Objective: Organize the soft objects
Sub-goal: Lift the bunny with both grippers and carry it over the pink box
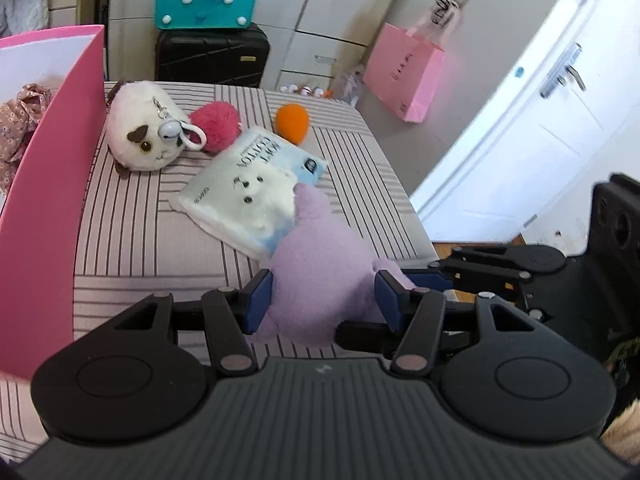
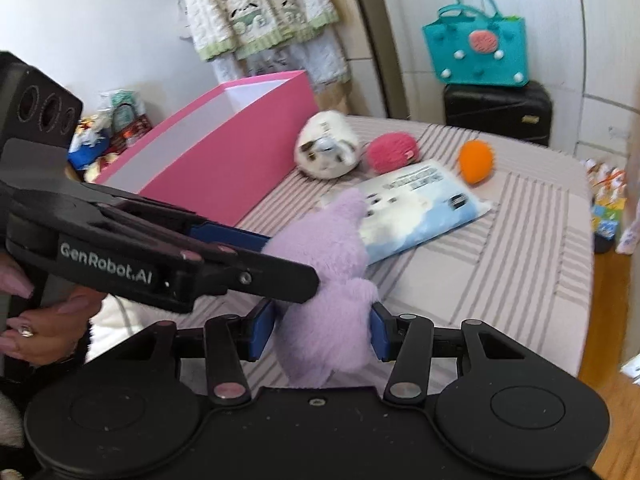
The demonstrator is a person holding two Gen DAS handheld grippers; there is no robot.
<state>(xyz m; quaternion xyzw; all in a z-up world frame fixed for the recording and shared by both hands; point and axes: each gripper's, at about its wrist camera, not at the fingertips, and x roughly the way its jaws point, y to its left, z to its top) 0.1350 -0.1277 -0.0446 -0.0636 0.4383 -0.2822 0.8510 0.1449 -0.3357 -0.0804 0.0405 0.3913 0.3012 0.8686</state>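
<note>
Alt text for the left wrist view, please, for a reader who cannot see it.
The left gripper clamps a purple plush toy above a striped bed, with a tissue pack, cat plush, two pompoms and a pink box beyond.

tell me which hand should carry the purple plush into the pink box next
Left, probably. Both grippers clamp the purple plush, but the pink box sits on the left gripper's side, right beside it. The right gripper would have to reach across the left one to get there.

The left tool reads "GenRobot.AI" on its side (the tissue pack's print stays illegible).
</note>
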